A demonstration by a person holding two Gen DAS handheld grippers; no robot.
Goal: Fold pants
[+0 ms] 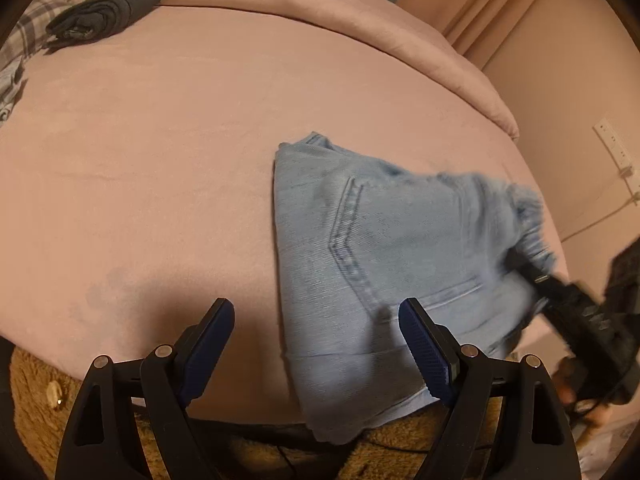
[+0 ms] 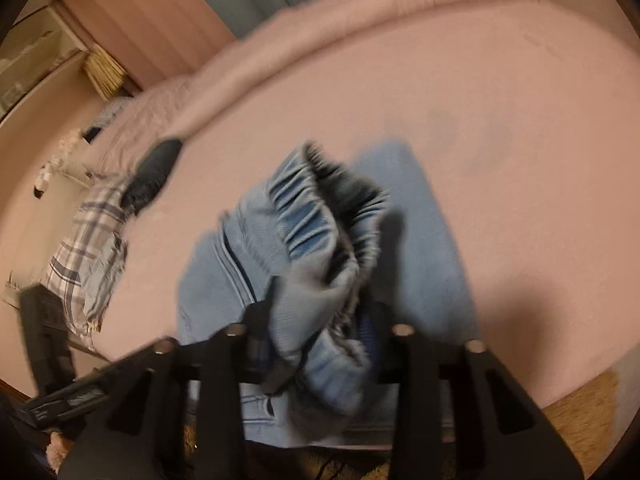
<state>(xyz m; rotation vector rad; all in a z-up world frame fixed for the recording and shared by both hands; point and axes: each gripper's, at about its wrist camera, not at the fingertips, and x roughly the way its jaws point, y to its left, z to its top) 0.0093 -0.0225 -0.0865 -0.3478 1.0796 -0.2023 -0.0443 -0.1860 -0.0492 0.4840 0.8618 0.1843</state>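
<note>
Denim pants (image 1: 380, 248) lie folded on the bed (image 1: 160, 140), waistband clamped in right claw (image 2: 320, 320), left claw (image 1: 316, 316) open alongside.

The pants (image 1: 400, 248) are light blue. The bed cover (image 1: 160, 160) is pink. A checked cloth (image 2: 86, 240) is white and grey. The rug (image 1: 32, 392) is brown.

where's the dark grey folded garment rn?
Left wrist view: the dark grey folded garment lies at the far left of the pink bed, beside the plaid cloth, well away from the light-blue denim pants.
</note>
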